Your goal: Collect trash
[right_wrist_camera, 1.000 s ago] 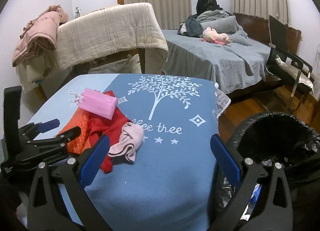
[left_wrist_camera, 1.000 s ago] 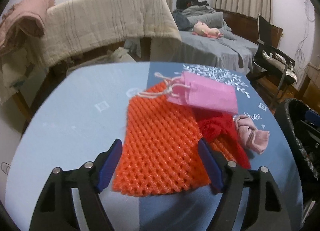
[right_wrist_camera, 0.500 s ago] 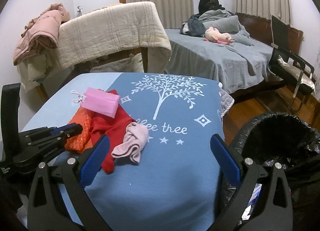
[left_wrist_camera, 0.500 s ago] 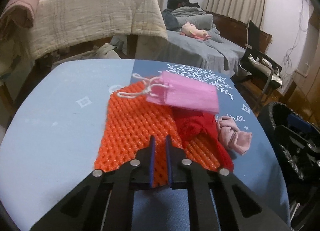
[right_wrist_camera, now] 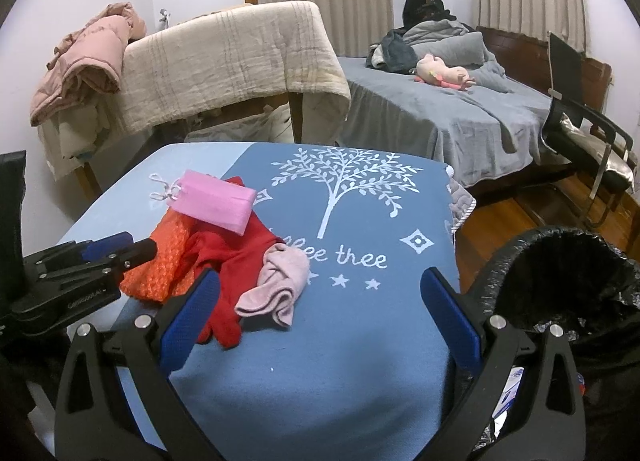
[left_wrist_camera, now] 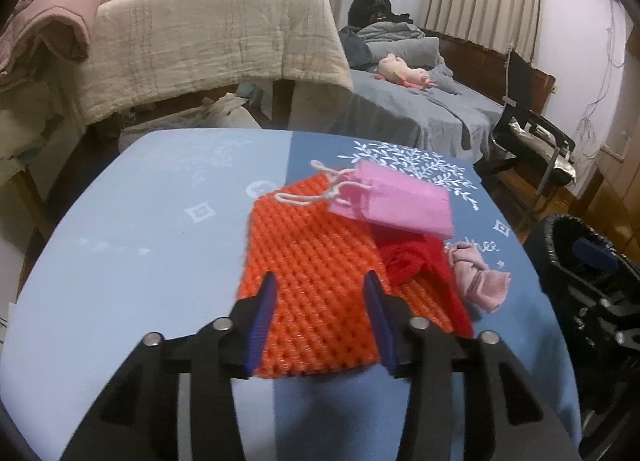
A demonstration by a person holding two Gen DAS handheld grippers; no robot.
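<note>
An orange foam net lies flat on the blue cloth-covered table. A small pink bag with white string handles rests on its far end. A red cloth and a crumpled pink sock lie beside it on the right. My left gripper hovers over the net's near part, its jaws opening and half apart, with the pads off the net. My right gripper stands wide open above the table with nothing between its fingers; the sock lies just ahead of its left finger.
A bin with a black liner stands off the table's right edge. Behind the table are a chair draped with a beige blanket, a bed and a black chair. The tree-printed cloth is bare on the right.
The left jaws went from wide open to shut over the net's near edge, then reopened halfway. The net has not moved. The right gripper stayed still.
</note>
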